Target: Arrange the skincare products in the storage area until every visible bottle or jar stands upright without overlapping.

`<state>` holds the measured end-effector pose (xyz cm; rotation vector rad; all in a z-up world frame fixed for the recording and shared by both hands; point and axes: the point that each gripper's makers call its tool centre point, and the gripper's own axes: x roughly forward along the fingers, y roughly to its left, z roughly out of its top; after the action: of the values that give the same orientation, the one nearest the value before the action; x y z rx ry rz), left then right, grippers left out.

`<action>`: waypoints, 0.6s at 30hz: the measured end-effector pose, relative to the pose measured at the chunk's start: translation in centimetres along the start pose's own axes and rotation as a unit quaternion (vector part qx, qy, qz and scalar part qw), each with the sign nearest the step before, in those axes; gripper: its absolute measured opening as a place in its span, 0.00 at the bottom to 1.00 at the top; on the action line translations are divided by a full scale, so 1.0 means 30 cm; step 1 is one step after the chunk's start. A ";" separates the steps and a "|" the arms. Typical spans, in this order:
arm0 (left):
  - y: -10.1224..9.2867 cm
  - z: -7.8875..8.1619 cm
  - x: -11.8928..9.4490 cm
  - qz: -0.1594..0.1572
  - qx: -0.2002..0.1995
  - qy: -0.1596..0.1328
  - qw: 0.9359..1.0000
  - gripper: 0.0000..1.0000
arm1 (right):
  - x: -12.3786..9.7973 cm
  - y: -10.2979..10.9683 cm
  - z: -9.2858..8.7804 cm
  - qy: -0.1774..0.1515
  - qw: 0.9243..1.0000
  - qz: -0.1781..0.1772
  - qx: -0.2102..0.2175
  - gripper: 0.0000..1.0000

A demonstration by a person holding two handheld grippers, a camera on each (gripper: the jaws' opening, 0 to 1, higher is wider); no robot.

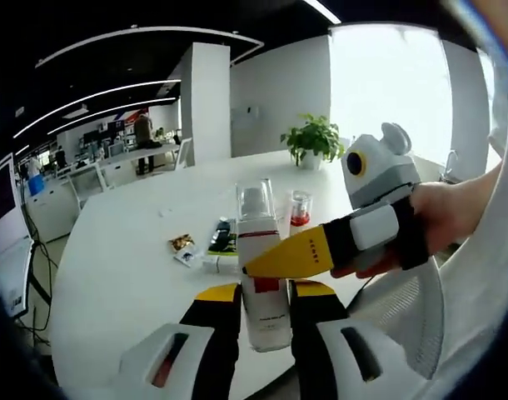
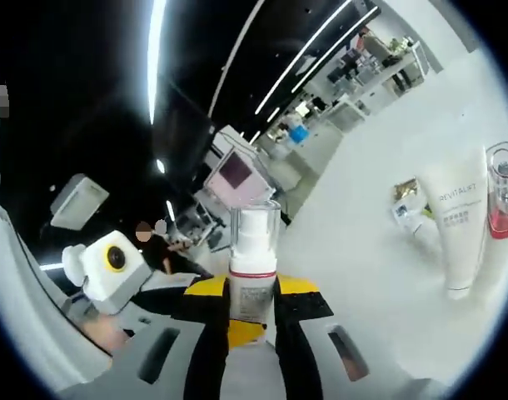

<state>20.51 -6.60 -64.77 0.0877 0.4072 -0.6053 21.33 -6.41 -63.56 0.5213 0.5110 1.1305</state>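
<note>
The bottle (image 1: 264, 275) looks like glossy white plastic under a clear cap; beneath it, the bench (image 1: 129, 250) is smooth, matt white.

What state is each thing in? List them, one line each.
Clear-capped pump bottle: upright, off the table, clamped by both grippers.
Left gripper: shut on the bottle's body.
Right gripper: shut on the same bottle.
White tube: standing on its cap on the table.
Red-based bottle: upright beside the tube.
Small sachets: lying flat on the table.
Potted plant: upright at the far edge.
</note>
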 end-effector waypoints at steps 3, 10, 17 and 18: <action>-0.036 -0.004 0.002 -0.039 -0.014 -0.003 0.999 0.26 | -0.035 -0.012 0.005 0.006 1.000 0.002 -0.025 0.19; -0.151 0.046 -0.006 -0.154 -0.061 -0.028 0.986 0.46 | -0.128 -0.015 0.028 0.026 0.994 0.037 -0.104 0.19; -0.159 0.132 -0.007 -0.203 -0.079 -0.061 0.974 0.45 | -0.195 0.004 0.033 0.073 0.971 0.073 -0.217 0.19; -0.170 0.164 -0.012 -0.219 -0.084 -0.072 0.970 0.44 | -0.204 0.007 0.021 0.088 0.964 0.080 -0.237 0.19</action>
<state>19.04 -11.58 -59.93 -0.2124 0.3362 -1.0027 19.49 -12.13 -62.23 0.0442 0.3374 1.4090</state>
